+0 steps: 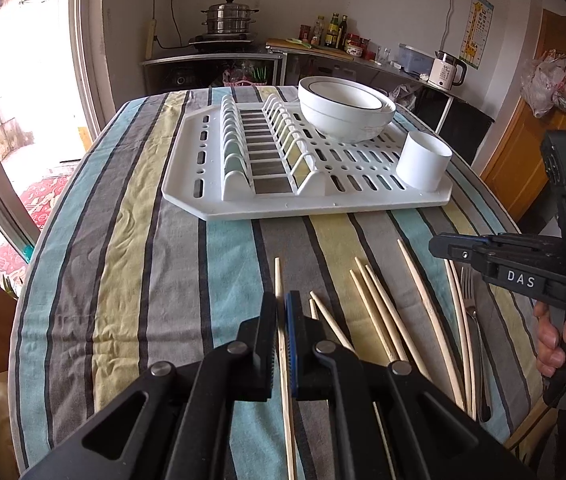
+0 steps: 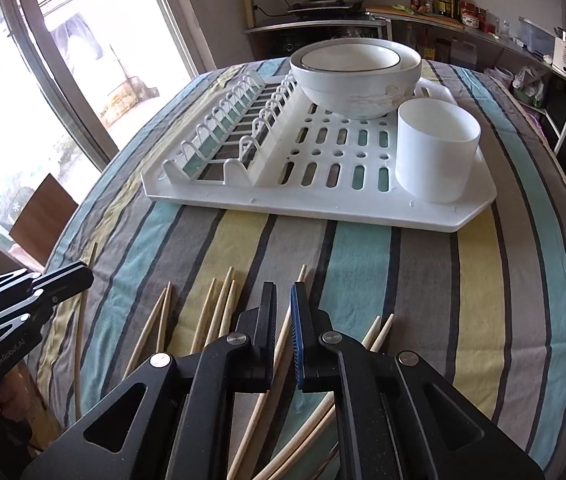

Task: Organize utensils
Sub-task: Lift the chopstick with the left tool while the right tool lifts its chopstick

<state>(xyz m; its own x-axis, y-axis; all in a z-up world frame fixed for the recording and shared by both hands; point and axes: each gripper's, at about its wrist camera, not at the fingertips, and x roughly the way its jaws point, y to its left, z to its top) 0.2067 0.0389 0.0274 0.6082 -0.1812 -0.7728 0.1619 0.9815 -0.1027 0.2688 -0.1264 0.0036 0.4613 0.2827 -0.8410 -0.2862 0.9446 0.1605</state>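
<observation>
Left wrist view: the left gripper (image 1: pixel 282 312) at bottom centre is clamped on one chopstick (image 1: pixel 278 276); loose chopsticks (image 1: pixel 379 312) lie lower right.

Right wrist view: the right gripper (image 2: pixel 283 304), bottom centre, pinches another chopstick (image 2: pixel 302 274); the white cup (image 2: pixel 435 152) stands on the drying rack (image 2: pixel 323 208) upper right.

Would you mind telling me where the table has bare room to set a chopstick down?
Free: the striped cloth left of the rack, and the strip between rack and chopsticks. Crowded: the near edge, where chopsticks and a fork lie close together.
</observation>
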